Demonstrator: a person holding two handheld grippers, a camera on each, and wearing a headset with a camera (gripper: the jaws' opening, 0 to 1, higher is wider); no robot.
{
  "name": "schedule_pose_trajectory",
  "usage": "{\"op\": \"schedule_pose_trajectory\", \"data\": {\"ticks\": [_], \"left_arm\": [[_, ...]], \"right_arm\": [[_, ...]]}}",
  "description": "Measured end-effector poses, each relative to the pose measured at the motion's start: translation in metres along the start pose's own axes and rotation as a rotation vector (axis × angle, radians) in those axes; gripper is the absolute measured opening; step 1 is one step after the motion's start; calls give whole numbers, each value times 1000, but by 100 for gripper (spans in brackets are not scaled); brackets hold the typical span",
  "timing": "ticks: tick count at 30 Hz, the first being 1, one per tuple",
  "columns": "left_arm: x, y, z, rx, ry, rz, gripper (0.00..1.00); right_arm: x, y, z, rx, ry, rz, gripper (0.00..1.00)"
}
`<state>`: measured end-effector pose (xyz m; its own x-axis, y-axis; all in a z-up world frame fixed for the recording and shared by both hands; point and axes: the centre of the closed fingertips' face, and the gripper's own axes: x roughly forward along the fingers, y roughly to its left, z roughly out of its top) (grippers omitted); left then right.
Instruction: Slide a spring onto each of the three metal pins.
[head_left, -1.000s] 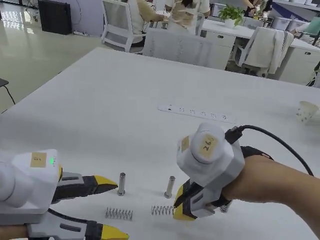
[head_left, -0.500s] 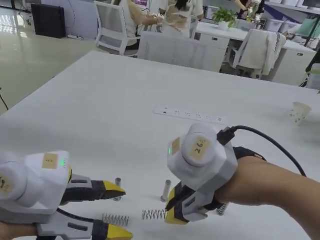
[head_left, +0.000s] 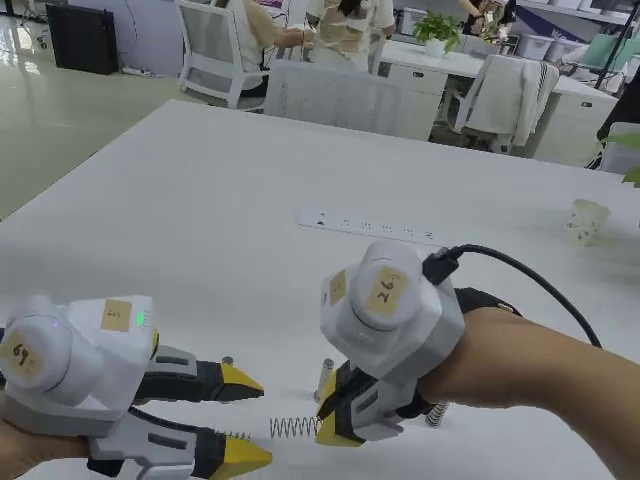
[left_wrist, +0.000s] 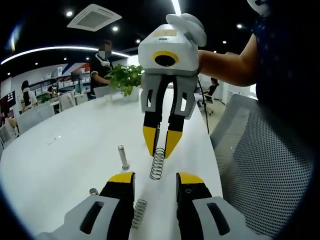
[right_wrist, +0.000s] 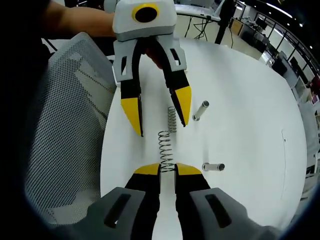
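Jaws of the right gripper (head_left: 325, 428) were clamped on one end of a spring (head_left: 292, 427) lying on the table (head_left: 200, 200), its free end toward nine o'clock in the head view, probably to lift it over the upright pin (head_left: 326, 378) at twelve o'clock of the grip. Those of the left gripper (head_left: 258, 420) stood spread over a second spring (left_wrist: 139, 212), holding nothing, likely ready to take it. Tags read 26 on the right gripper and, seemingly, 69 on the left.

You hold a thin silver coil spring (right_wrist: 165, 150) by one end in the right gripper (right_wrist: 168, 169); a second spring (right_wrist: 172, 119) lies just beyond. A short grey metal pin (right_wrist: 213, 167) stands upright beside the held spring, a second pin (right_wrist: 200, 110) farther off.
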<state>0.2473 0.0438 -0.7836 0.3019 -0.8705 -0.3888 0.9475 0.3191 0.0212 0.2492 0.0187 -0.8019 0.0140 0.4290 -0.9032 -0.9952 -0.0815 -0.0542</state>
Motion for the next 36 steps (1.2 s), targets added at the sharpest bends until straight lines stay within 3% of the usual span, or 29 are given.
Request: {"op": "schedule_pose_trajectory", "data": {"ticks": [23, 36], "left_arm": [[9, -7, 0, 49, -3, -39, 4], [9, -7, -2, 68, 12, -40, 2]], "right_arm": [[-2, 3, 5, -28, 4, -3, 8], [-2, 3, 6, -35, 2, -5, 8]]}}
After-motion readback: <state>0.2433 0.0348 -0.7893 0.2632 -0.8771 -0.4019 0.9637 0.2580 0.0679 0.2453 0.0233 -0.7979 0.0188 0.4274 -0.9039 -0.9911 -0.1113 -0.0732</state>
